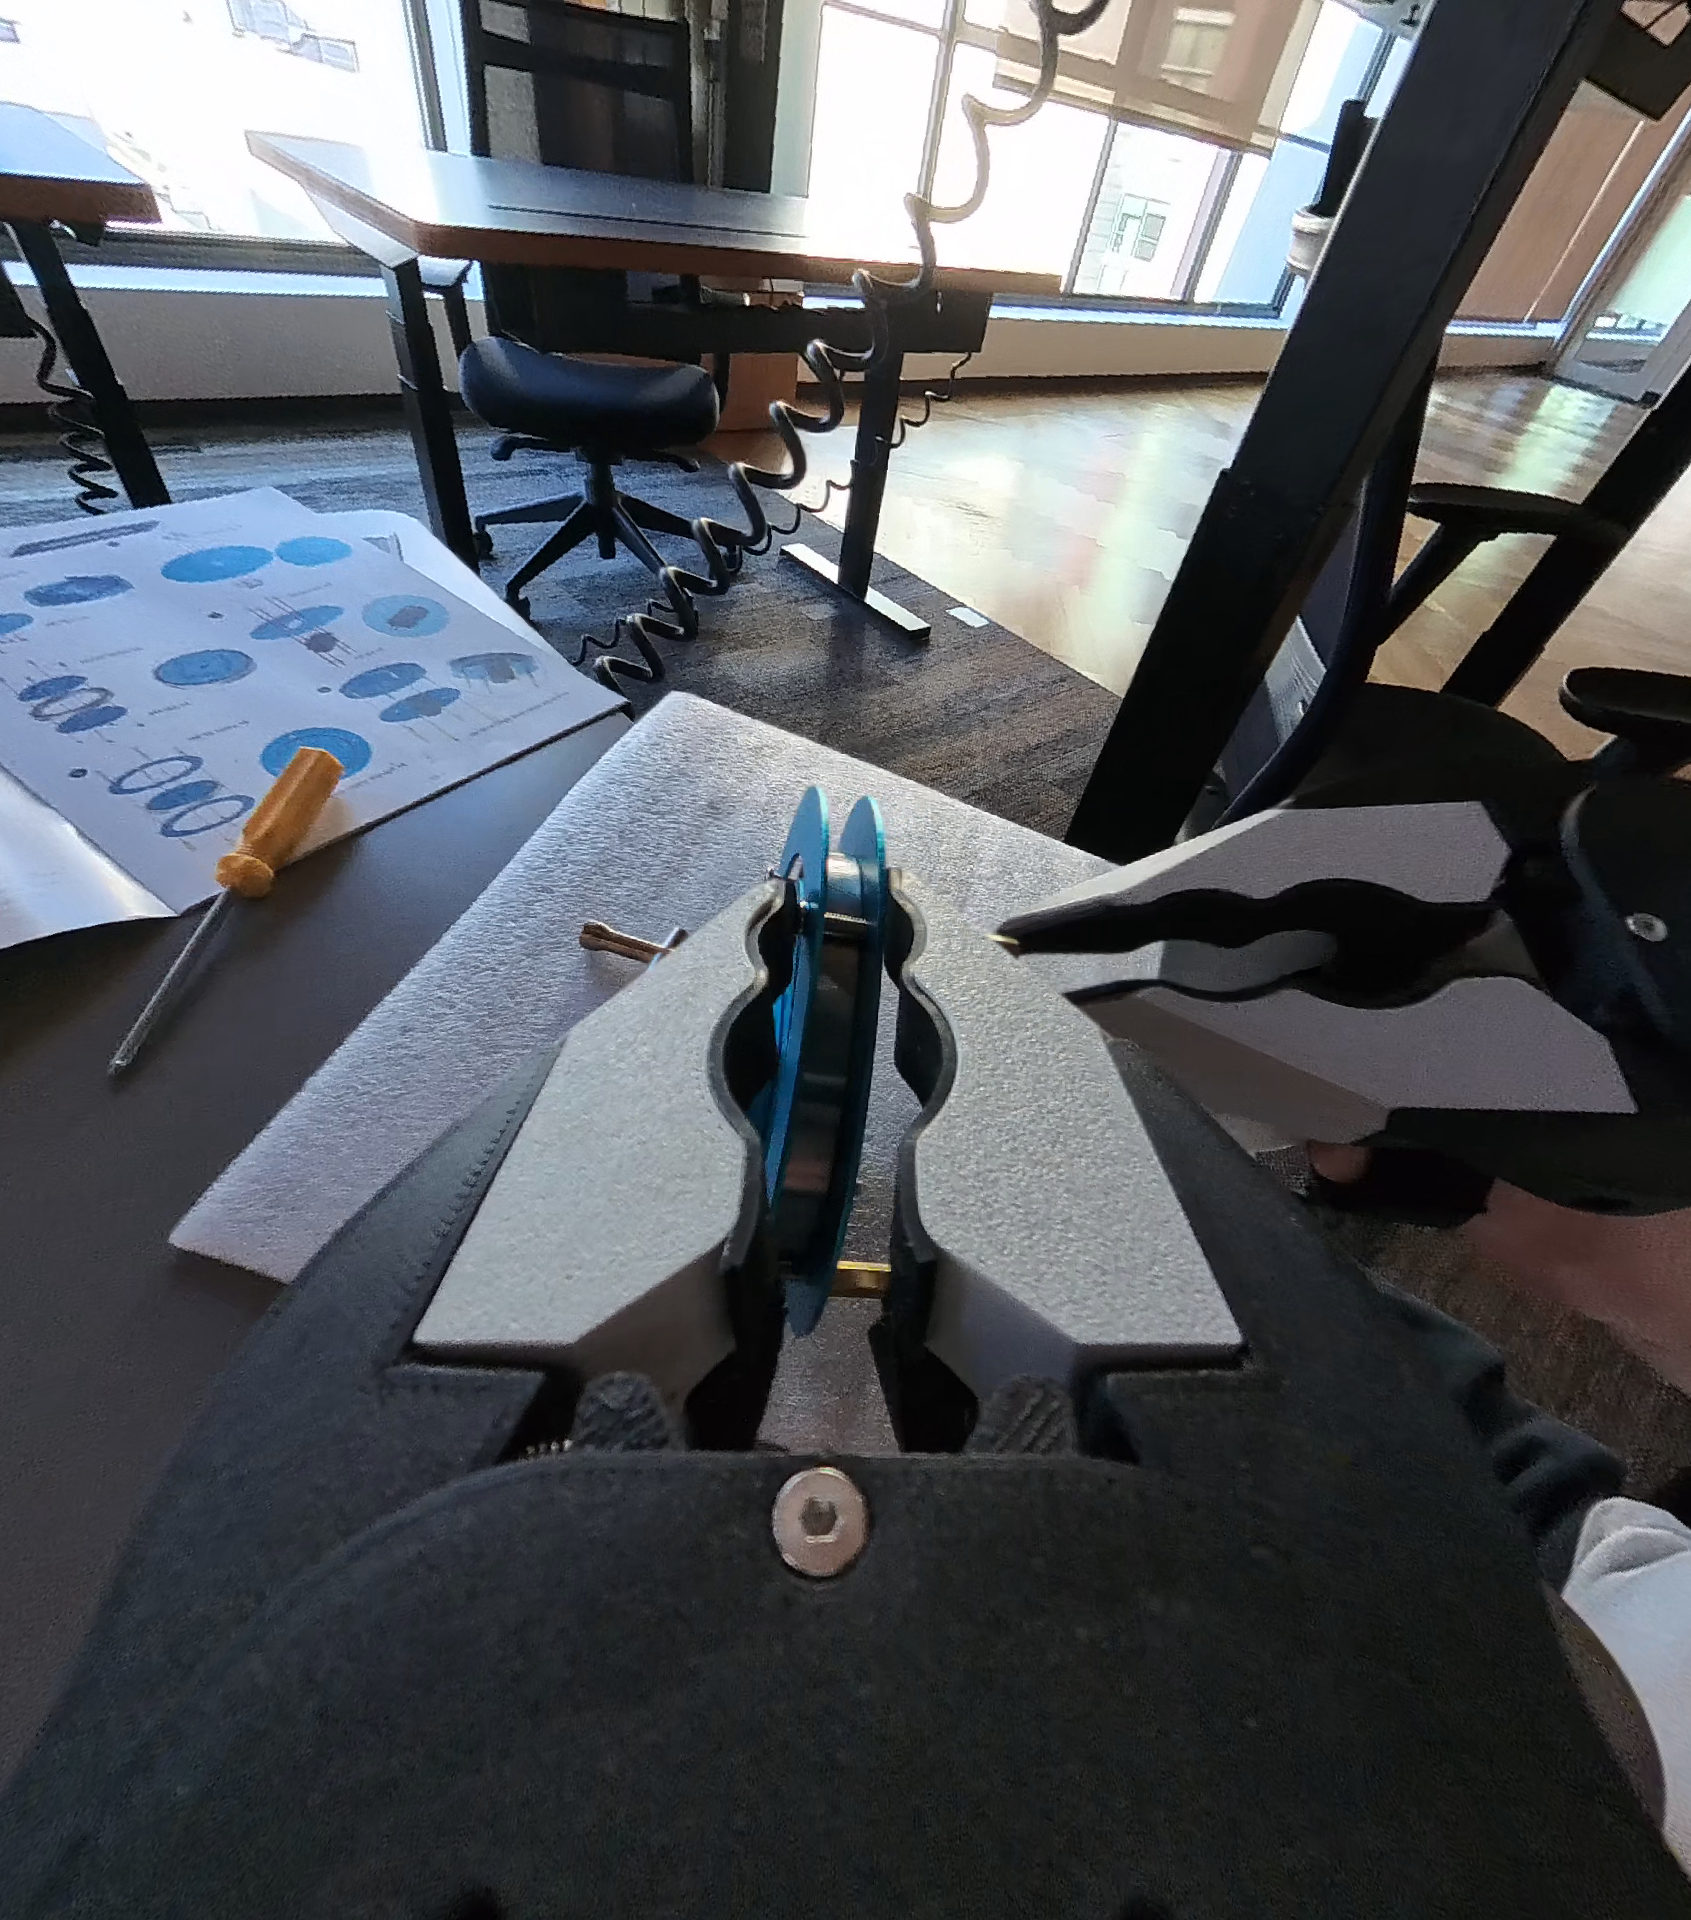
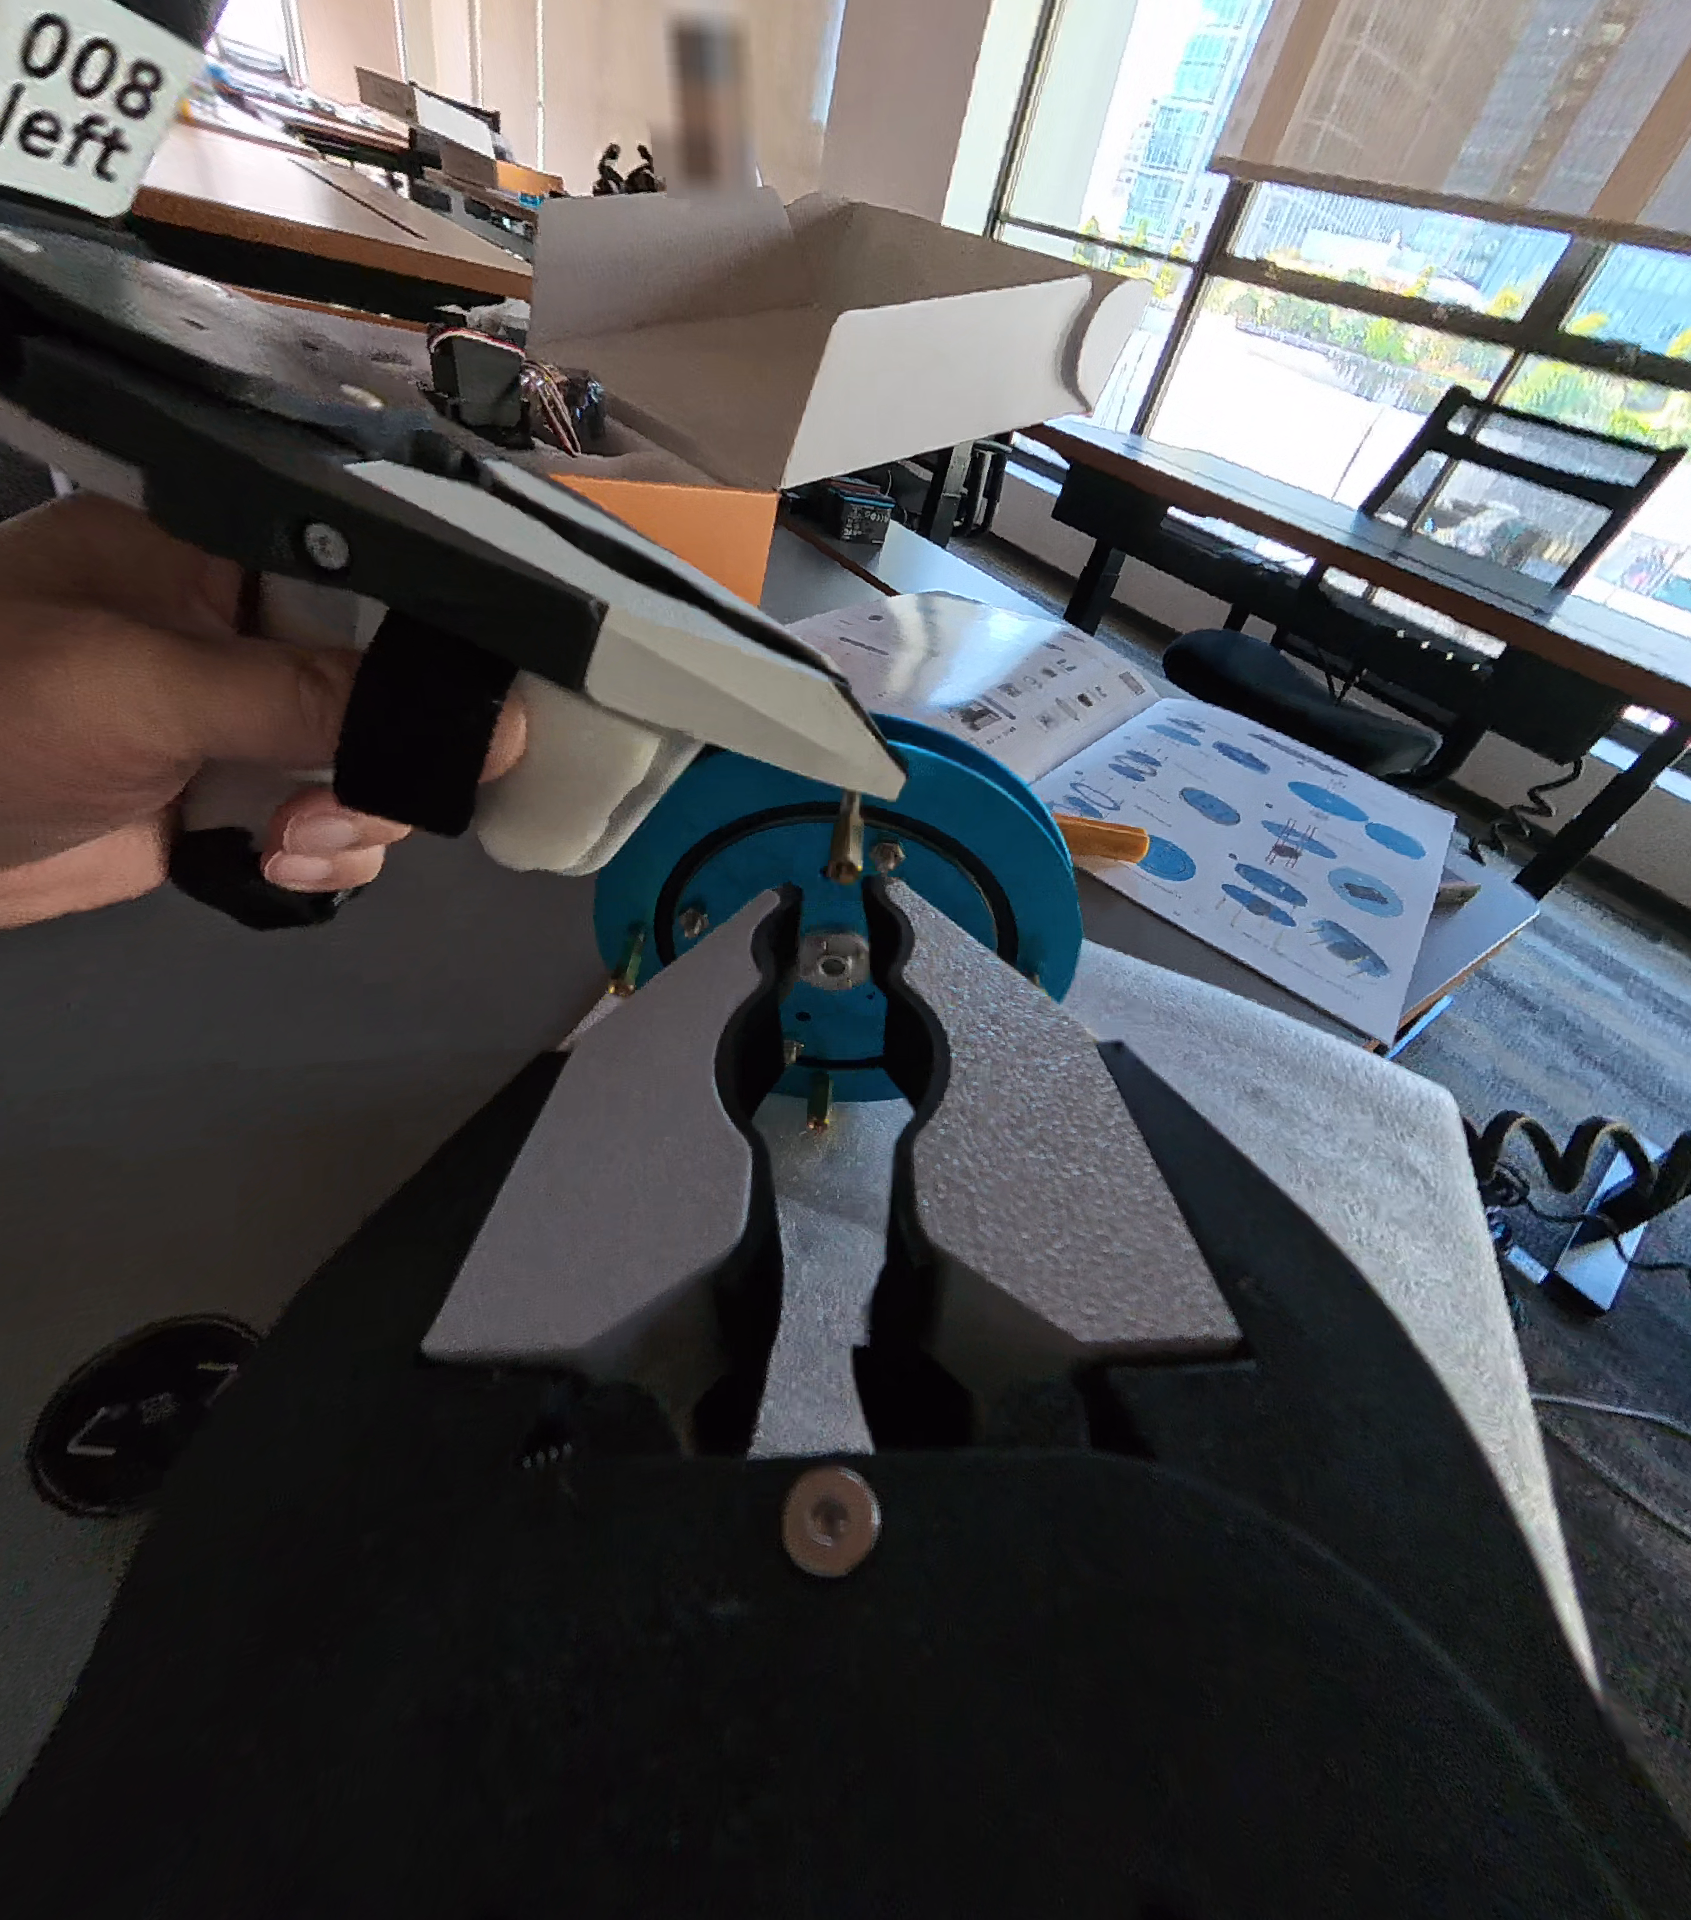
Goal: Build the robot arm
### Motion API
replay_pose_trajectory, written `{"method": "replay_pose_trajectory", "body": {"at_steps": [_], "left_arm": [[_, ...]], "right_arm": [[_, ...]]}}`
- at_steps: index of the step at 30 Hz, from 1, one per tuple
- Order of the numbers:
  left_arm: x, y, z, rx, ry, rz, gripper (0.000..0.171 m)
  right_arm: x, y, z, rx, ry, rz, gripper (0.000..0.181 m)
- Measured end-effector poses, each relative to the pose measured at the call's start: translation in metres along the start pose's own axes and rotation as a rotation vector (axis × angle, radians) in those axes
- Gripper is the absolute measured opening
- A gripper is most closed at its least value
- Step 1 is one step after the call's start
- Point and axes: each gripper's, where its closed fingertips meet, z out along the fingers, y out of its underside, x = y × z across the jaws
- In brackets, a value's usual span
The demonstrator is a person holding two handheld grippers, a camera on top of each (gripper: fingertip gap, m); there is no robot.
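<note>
A blue two-disc wheel assembly [image 1: 791, 1039] stands on edge between my left gripper's [image 1: 841, 899] fingers, which are shut on it above a white foam sheet [image 1: 612, 831]. In the right wrist view the assembly's face [image 2: 986, 831] shows a black ring, a metal hub and several brass standoffs. The left gripper [image 2: 882, 774] clamps its rim from the upper left. My right gripper [image 2: 828, 891] is close to the hub and shut on a small brass standoff [image 2: 846, 836]. In the left wrist view the right gripper [image 1: 1012, 938] points its tips at the assembly from the right.
A screwdriver with a yellow handle [image 1: 280, 821] lies on the dark desk [image 1: 41, 1247], its handle over an open instruction booklet [image 1: 197, 644]. A small metal pin [image 1: 623, 940] lies on the foam. An open cardboard box [image 2: 820, 343] stands behind. Desks and an office chair [image 1: 592, 416] are beyond. The grippers are tip to tip, or close to it.
</note>
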Motion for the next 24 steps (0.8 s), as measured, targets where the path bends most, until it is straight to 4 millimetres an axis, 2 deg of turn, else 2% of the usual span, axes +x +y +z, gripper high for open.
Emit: {"method": "replay_pose_trajectory", "body": {"at_steps": [4,9,13,16,24], "left_arm": [[-0.007,-0.001,0.0,0.001,0.027,-0.045,0.015],[-0.012,-0.002,-0.001,-0.001,0.048,-0.084,0.015],[-0.012,-0.002,-0.001,-0.013,0.034,-0.07,0.015],[-0.011,-0.001,0.0,-0.011,0.026,-0.066,0.015],[-0.012,-0.001,0.0,-0.007,0.013,-0.056,0.015]], "right_arm": [[0.004,-0.005,-0.004,0.03,0.007,-0.049,0.019],[0.006,-0.009,0.007,0.02,0.019,-0.177,0.025],[0.005,-0.007,0.018,-0.025,0.051,-0.263,0.017],[0.002,-0.012,0.019,-0.007,0.042,-0.239,0.005],[0.003,-0.011,0.02,-0.029,0.051,-0.245,0.005]]}}
